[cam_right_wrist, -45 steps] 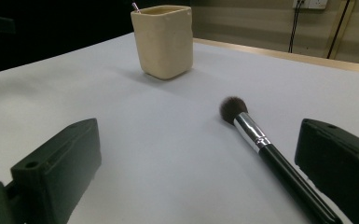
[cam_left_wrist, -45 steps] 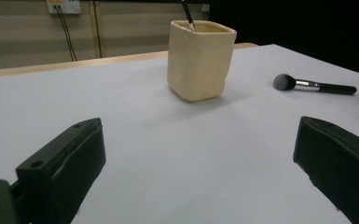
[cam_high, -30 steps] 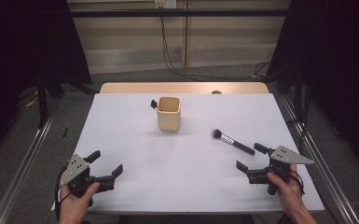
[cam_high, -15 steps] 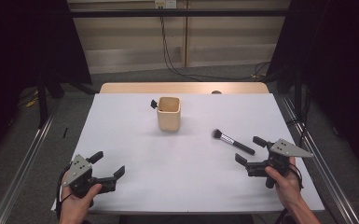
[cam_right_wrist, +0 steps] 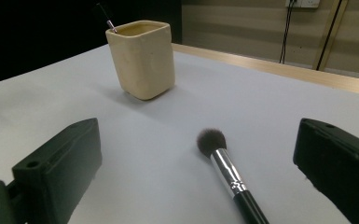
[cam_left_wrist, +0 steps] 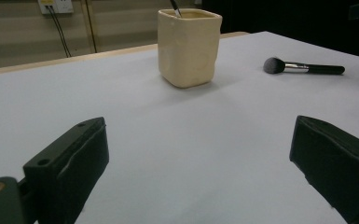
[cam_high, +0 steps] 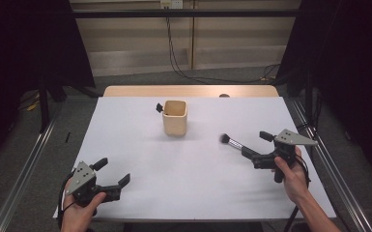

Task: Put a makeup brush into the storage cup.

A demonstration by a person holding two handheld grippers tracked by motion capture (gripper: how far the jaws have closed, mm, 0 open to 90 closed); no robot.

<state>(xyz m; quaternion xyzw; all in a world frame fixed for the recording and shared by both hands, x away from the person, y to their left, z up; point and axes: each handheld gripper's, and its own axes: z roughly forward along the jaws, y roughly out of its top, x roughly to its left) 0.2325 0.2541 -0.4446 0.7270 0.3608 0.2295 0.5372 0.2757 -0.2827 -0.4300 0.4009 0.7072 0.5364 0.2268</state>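
My right gripper [cam_right_wrist: 200,172] has its jaws wide; the brush [cam_right_wrist: 228,175] lies on the surface between them, bristles toward twelve o'clock, untouched.

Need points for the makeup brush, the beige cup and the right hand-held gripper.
makeup brush [cam_right_wrist: 224,169]: right gripper view, on the silver ferrule.
beige cup [cam_high: 175,122]: high view, on the front wall.
right hand-held gripper [cam_high: 255,149]: high view, midway between its open jaws, over the brush handle.
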